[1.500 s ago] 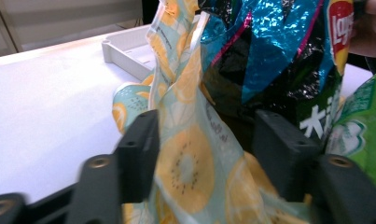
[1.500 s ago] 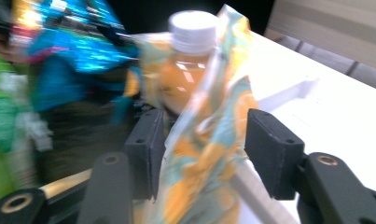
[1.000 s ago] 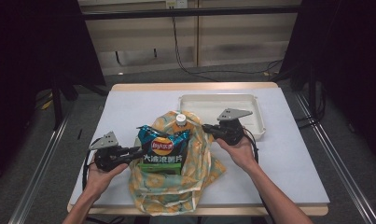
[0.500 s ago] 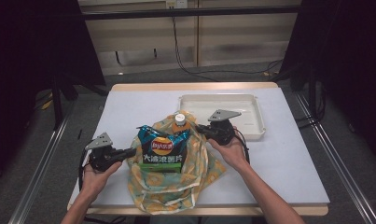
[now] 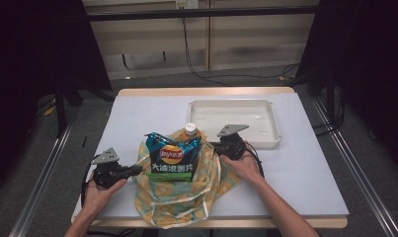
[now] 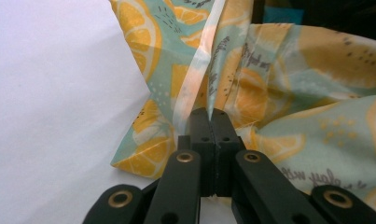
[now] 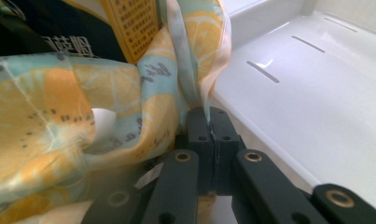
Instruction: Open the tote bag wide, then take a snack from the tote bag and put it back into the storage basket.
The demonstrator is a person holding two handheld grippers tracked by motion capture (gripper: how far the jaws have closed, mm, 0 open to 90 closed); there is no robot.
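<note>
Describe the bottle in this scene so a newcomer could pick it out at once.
Start at the white table and find the lemon-print cloth bag near its front edge. Behind the blue chip packet that stands in the bag, the orange bottle pokes up, marked by its white cap.

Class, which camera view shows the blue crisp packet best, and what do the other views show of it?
The high view: the crisp packet faces the camera, standing whole in the lemon-print bag. The left gripper view catches a blue sliver behind the fabric; the right gripper view shows its dark side and yellow printed panel.
</note>
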